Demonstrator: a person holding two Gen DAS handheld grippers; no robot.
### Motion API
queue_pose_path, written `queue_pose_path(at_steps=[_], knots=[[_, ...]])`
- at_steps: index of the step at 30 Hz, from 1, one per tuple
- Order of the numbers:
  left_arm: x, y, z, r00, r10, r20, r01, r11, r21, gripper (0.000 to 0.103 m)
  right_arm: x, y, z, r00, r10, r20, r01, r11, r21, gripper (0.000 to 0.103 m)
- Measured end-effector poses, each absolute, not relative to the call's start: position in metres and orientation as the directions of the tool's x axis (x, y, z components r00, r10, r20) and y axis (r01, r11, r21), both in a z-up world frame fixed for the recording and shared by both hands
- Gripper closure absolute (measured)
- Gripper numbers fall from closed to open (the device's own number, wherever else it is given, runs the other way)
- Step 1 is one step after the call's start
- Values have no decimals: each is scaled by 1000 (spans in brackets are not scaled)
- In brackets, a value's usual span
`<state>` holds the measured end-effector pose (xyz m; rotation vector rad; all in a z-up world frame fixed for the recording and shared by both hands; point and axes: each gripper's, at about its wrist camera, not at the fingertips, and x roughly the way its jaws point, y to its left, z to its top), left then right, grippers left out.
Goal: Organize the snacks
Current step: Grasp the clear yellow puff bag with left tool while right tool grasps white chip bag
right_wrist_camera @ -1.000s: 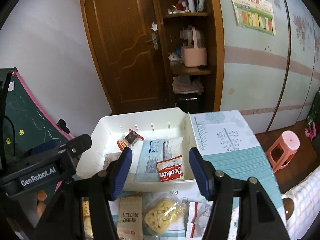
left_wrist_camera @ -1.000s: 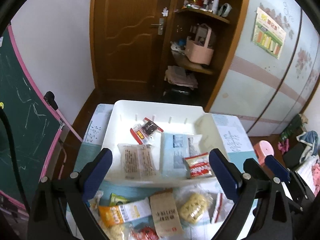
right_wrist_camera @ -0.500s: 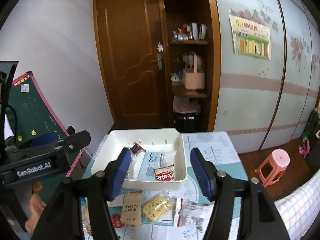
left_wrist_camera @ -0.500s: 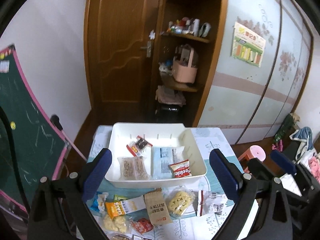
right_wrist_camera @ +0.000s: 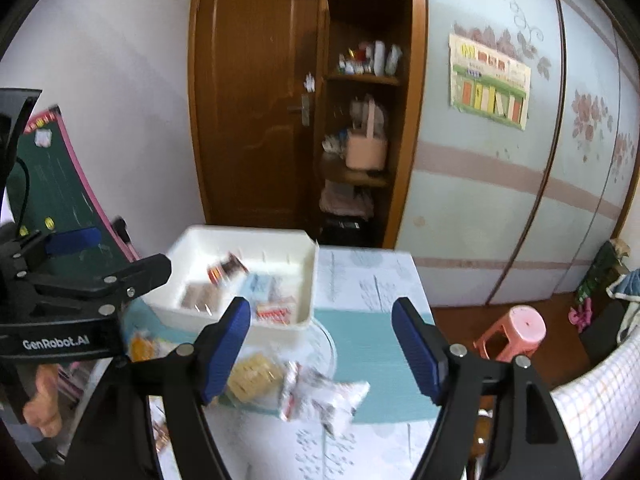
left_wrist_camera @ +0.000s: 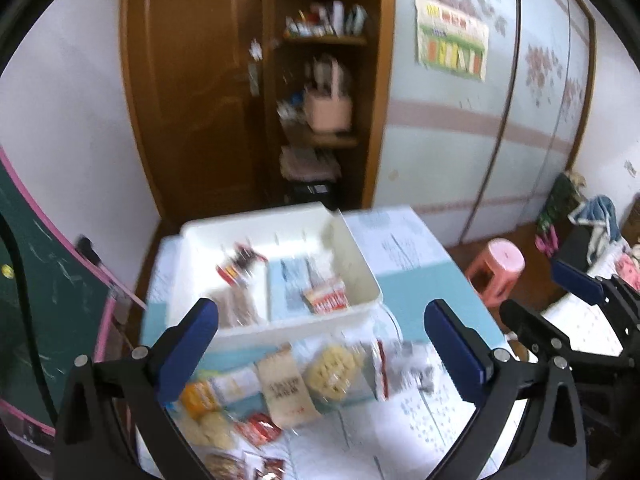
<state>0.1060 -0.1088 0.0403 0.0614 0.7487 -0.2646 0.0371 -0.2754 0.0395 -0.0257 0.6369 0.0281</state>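
A white bin point(left_wrist_camera: 362, 276) stands at the back of the table and holds a red cookie pack point(left_wrist_camera: 326, 300), a brown pack point(left_wrist_camera: 236, 310) and a pale blue pack point(left_wrist_camera: 288, 280). In front of it lie loose snacks: a kraft-paper packet point(left_wrist_camera: 286, 390), a yellow cracker pack point(left_wrist_camera: 330, 368), a clear wrapper point(left_wrist_camera: 400, 368) and an orange pack point(left_wrist_camera: 208, 392). My left gripper point(left_wrist_camera: 320, 314) hovers above them, its jaws opening, nothing between them. My right gripper point(right_wrist_camera: 322, 316) hangs over the cracker pack point(right_wrist_camera: 252, 372) and clear wrapper point(right_wrist_camera: 320, 392), its jaws also opening and empty. Both views are blurred.
The table wears a blue and white cloth point(right_wrist_camera: 368, 280). A pink stool point(right_wrist_camera: 516, 328) stands on the floor to the right. A green chalkboard point(left_wrist_camera: 32, 312) leans at the left. A wooden door and a corner shelf point(right_wrist_camera: 360, 168) stand behind the bin point(right_wrist_camera: 308, 280).
Both grippers have drawn back and upward from the bin, so more of the table and room shows. Their jaws stand wider, the right one clearly. The snacks have not moved.
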Motion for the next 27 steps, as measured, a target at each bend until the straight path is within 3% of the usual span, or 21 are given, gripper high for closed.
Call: queue_pose_path(at_steps=[13,21,27], knots=[[147,-147,-91,507,-137,-851,350,935,57,1,66,-307,-87,615,25,-788,25,998,52,29],[177,-156,-159,352,-105,-930,382,923,41,1,89,-325,-137,518,120,-847,59,983,175,29],[187,-157,-178,317,-69,-946,387,920,63,1,104,-334,-167,450,223,-865,82,954,288,29]])
